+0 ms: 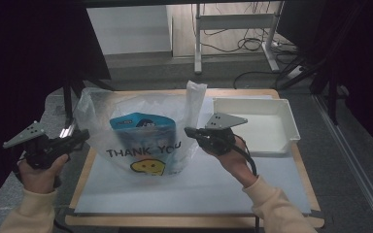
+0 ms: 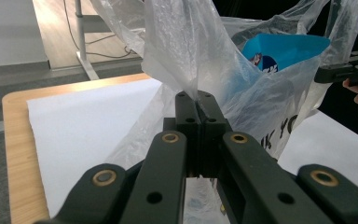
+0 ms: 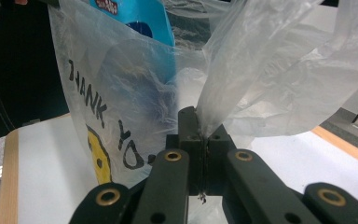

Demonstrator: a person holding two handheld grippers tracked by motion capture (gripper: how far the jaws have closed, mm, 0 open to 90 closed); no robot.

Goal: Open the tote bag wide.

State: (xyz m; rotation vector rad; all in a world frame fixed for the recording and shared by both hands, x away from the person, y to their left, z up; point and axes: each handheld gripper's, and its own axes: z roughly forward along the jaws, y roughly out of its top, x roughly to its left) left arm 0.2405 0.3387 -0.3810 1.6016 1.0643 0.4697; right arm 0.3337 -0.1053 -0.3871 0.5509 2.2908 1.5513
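Two grippers, one bag stretched between them.
I have the left gripper clamped tight on the bag's left handle and the right gripper pinched closed on its right handle. Between them the bag stands on the white sheet, a blue pouch upright inside, with the tray just beyond my right hand.

High view: we note dim, even light with dark, underexposed corners at left and right, and the white sheet on the desk reads pale grey-blue. Gripper views brighter; we see soft sheen on the plastic bag, close jaws slightly soft, background blurred.
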